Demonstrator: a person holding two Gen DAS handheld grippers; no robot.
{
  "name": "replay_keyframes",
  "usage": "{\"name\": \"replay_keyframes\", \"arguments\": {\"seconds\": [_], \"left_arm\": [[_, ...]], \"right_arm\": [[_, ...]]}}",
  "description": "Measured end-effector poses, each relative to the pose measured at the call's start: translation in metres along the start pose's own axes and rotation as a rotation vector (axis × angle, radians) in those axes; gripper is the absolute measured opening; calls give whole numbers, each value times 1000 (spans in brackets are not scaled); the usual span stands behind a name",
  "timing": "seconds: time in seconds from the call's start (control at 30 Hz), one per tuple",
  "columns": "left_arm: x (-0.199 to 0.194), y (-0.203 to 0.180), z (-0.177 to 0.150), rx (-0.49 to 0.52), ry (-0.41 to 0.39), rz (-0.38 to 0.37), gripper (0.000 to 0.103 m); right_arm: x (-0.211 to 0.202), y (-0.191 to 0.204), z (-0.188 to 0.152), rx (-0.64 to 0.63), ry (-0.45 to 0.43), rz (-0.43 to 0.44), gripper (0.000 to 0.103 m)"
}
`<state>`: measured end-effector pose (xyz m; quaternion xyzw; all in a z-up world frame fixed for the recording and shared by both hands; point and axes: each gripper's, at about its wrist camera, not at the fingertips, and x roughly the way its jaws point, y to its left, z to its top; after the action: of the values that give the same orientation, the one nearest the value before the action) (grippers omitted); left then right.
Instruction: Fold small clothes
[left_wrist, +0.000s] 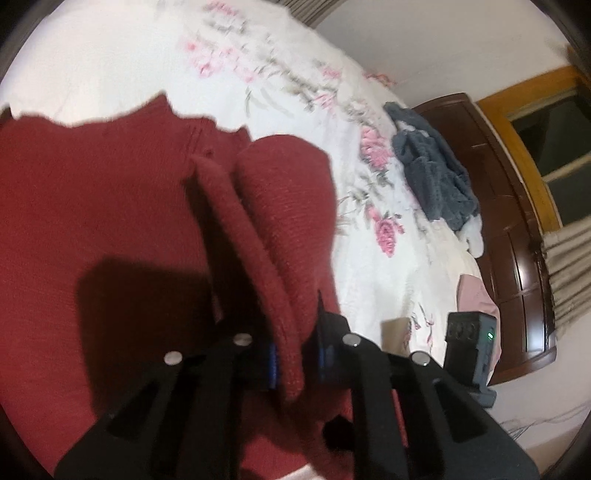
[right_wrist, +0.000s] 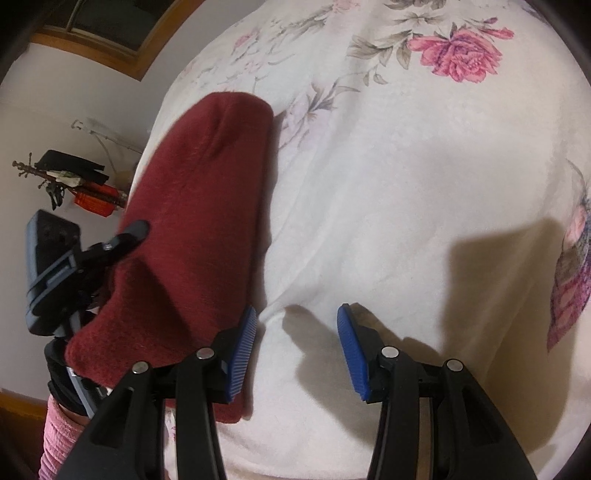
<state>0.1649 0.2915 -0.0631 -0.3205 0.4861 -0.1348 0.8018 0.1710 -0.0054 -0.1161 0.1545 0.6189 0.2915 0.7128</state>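
Step in hand: mid-fold, one edge of garment lifted.

Dark red knitted garment (left_wrist: 122, 206) lies spread on the white bedcover w/ pink flower print (left_wrist: 122, 66); body flat at left of left wrist view, one edge raised in a doubled ridge running up from the jaws.

Left gripper (left_wrist: 295, 360): jaws drawn in, clamped on that raised red fold; blue pads just visible either side of the fabric. In right wrist view the held portion (right_wrist: 192, 229) hangs as a thick flap above the bedcover, left tool's body behind it.

Right gripper (right_wrist: 297, 354): blue ribbed pads (right_wrist: 352, 354) wide apart, nothing between them, over bare bedcover just beside the flap's lower edge.

Next move, judged: carry the held edge across onto the flat body, lay it square, then release. Calls for the right gripper to pin or smooth the layer so the knit doesn't drag.

Grey-blue crumpled cloth (left_wrist: 432, 173) lies well apart near the dark wooden headboard (left_wrist: 491, 206); likely next item.
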Motion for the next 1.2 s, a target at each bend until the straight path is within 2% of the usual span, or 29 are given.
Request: {"name": "replay_keyframes", "arguments": {"seconds": [0.13,0.27,0.43,0.63,0.83,0.93,1.03,1.2], "left_arm": [[-50,4,0,56,-60,2,13],[-97,20,3,77,-102,37,13],[-137,58,7,24,-123,80,13],[-180,108,3,-56,-165,85,13],[-194,156,-7,-124,-163,105,13],[-182,176,-11,-150,-135,127,13],[-171,193,-17,-171,-115,108,13],[-167,197,-23,-176,-136,77,14]], "right_arm": [[-2,14,-2,-38,-3,0,47],[3,37,-2,-74,-1,24,47],[17,65,-3,-109,18,54,47],[37,99,-10,-169,69,109,47],[57,133,-18,-189,125,217,51],[70,147,-24,-199,154,228,51],[83,156,-29,-212,177,219,51],[89,154,-28,-180,186,242,52]]}}
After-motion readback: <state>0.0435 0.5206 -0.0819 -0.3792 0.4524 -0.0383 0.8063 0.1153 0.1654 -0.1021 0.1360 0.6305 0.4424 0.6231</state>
